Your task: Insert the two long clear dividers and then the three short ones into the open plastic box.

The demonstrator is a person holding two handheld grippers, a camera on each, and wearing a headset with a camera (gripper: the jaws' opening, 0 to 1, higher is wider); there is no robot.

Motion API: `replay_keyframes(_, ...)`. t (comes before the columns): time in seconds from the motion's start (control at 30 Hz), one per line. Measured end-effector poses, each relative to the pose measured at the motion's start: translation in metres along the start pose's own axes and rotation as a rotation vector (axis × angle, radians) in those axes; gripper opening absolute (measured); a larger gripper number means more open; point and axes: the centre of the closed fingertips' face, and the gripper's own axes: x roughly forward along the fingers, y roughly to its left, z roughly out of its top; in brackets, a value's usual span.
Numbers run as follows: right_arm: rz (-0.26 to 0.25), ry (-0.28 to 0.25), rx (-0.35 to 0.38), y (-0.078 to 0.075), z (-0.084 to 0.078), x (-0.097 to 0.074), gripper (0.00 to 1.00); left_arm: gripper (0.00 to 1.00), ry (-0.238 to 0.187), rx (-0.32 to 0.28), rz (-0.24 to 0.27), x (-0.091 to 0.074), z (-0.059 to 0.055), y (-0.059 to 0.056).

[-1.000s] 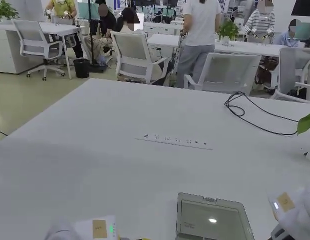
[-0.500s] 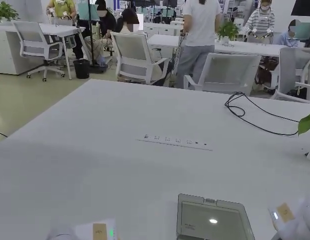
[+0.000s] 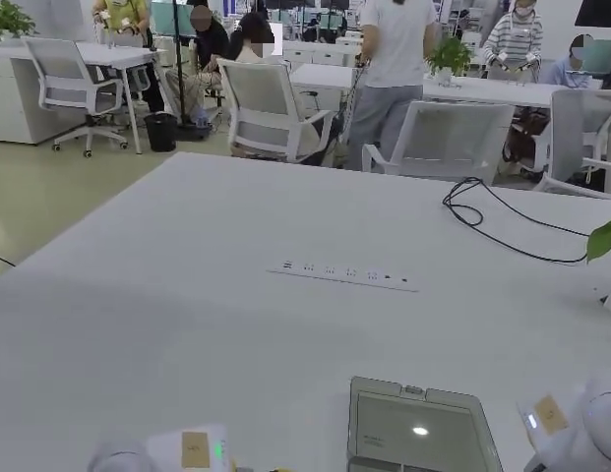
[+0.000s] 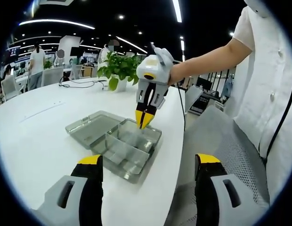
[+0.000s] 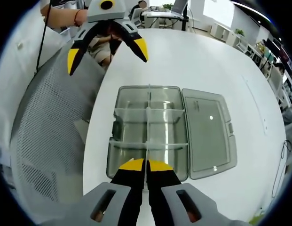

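Writing: nothing I can actually read tbh. There's a blank-looking tan sticker (image 3: 195,447) on each gripper body at the bottom of the head view. There's also a faint moulded mark on the lid and tiny marks on the socket strip (image 3: 344,275), all too small to read.
Left gripper (image 5: 107,54): jaws spread wide, nothing between them. It hangs over the table edge on the far side of the box from the other gripper.
Table (image 3: 187,295): white, one socket strip set flush in the middle, one black cable (image 3: 502,224) looping to the right of it.
Plastic box (image 5: 113,160): one, open, sitting near the table edge. Its lid (image 3: 423,433) lies flat beside it, still attached.
Dividers: two clear ones (image 5: 164,111) run across the box and one centre line (image 5: 147,127) crosses them, so I count six compartments.
Right gripper (image 4: 145,121): yellow tips pressed together, pointing down at the box right at the near end of that centre line. Can't tell if a divider edge is actually pinched.
Plants: one potted plant (image 4: 118,70) behind the right gripper, one leaf (image 3: 602,241) at the head view's right edge.
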Motion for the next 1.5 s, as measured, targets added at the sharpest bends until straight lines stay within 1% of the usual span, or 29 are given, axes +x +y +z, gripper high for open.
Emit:
replay_keyframes(0.2, 0.013, 0.018, -0.015, 0.0007, 0.0042, -0.0049, 0.03, 0.81, -0.009, 0.001, 0.001, 0.0014, 0.0029, -0.0019)
replay_keyframes(0.43, 0.031, 0.043, -0.034, 0.0005, 0.0046, -0.0057, 0.03, 0.81, -0.017, 0.001, 0.004, 0.0011, 0.0040, -0.0034)
replay_keyframes(0.57, 0.045, 0.055, -0.044, 0.0005, 0.0055, -0.0066, 0.03, 0.81, -0.017, -0.001, 0.005, 0.0007, 0.0029, -0.0030)
replay_keyframes(0.7, 0.050, 0.067, -0.055, 0.0010, 0.0059, -0.0070, 0.03, 0.81, -0.023, 0.000, 0.007, 0.0002, 0.0046, -0.0010)
replay_keyframes(0.73, 0.033, 0.077, -0.093, -0.0026, 0.0072, -0.0093, 0.03, 0.80, -0.021, 0.002, 0.007, 0.0002, 0.0044, -0.0006)
replay_keyframes(0.77, 0.047, 0.076, -0.085, 0.0007, 0.0079, -0.0088, 0.03, 0.81, -0.019, 0.002, 0.006, 0.0004, 0.0042, -0.0002)
replay_keyframes(0.87, 0.049, 0.081, -0.084, -0.0008, 0.0064, -0.0083, 0.03, 0.80, -0.019, 0.000, 0.004, 0.0010, 0.0044, 0.0004)
replay_keyframes(1.0, 0.050, 0.076, -0.060, -0.0012, 0.0056, -0.0084, 0.03, 0.80, -0.022, 0.002, 0.004, 0.0011, 0.0056, 0.0008)
replay_keyframes(1.03, 0.052, 0.072, -0.041, -0.0009, 0.0056, -0.0086, 0.03, 0.80, -0.020, -0.001, 0.005, 0.0011, 0.0053, 0.0013)
replay_keyframes(1.1, 0.053, 0.067, -0.049, -0.0013, 0.0054, -0.0084, 0.03, 0.80, -0.018, 0.000, 0.004, 0.0012, 0.0046, 0.0013)
replay_keyframes(1.4, 0.049, 0.056, -0.011, -0.0018, 0.0013, -0.0052, 0.03, 0.80, -0.018, -0.008, 0.005, 0.0012, 0.0040, 0.0010)
replay_keyframes(1.5, 0.046, 0.060, -0.019, -0.0016, 0.0019, -0.0052, 0.03, 0.80, -0.017, -0.008, 0.004, 0.0012, 0.0038, 0.0009)
